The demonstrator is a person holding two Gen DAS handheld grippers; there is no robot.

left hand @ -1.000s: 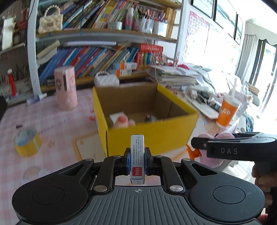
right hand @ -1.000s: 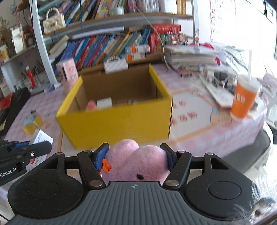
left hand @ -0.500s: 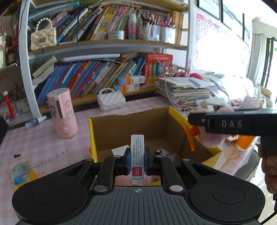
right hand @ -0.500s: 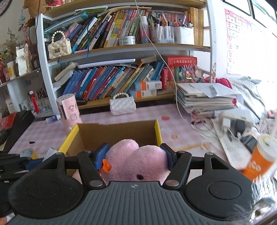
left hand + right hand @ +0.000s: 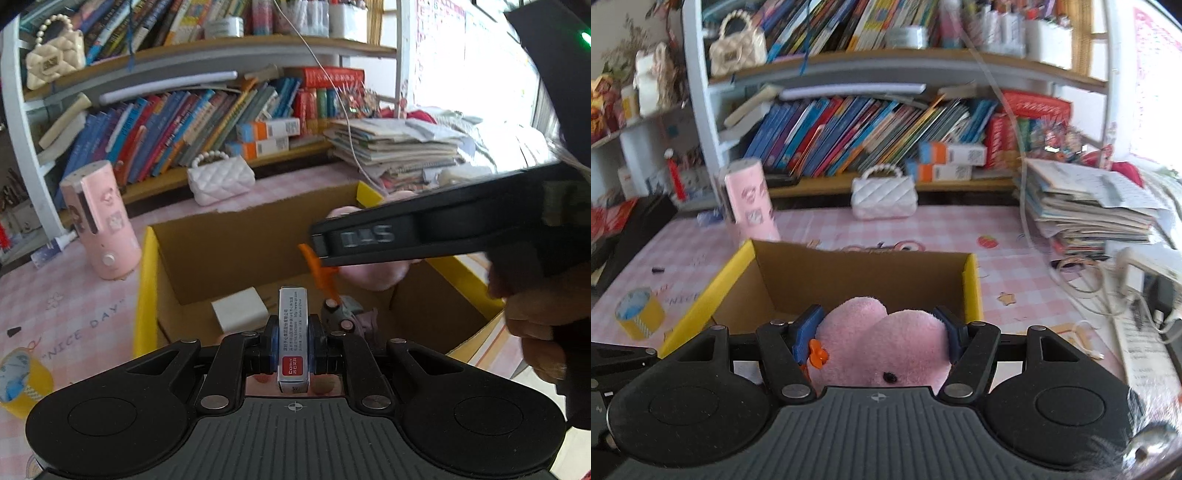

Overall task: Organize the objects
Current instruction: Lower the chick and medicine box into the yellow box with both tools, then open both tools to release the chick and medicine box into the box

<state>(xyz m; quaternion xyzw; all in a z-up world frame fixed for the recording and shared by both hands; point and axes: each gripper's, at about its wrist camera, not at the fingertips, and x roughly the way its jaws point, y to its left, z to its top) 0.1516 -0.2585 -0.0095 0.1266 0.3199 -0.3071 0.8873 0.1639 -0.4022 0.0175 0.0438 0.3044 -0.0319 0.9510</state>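
Small box (image 5: 293, 328): upright, clamped in my left gripper (image 5: 293, 345), over the yellow carton (image 5: 147, 280).
Pink plush toy (image 5: 882, 347): squeezed in my right gripper (image 5: 881, 334), above the carton's near edge.
Carton contents: white block (image 5: 240, 308).
Table (image 5: 960, 229): pink check cloth.

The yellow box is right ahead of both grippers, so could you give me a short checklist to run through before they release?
1. Left gripper clamped on the small white box: ok.
2. Right gripper clamped on the pink plush toy: ok.
3. Yellow box open on top: ok.
4. Free floor space inside the box: cannot tell; a white block and other items already lie there.
5. Grippers clear of each other: not ok, they cross closely.
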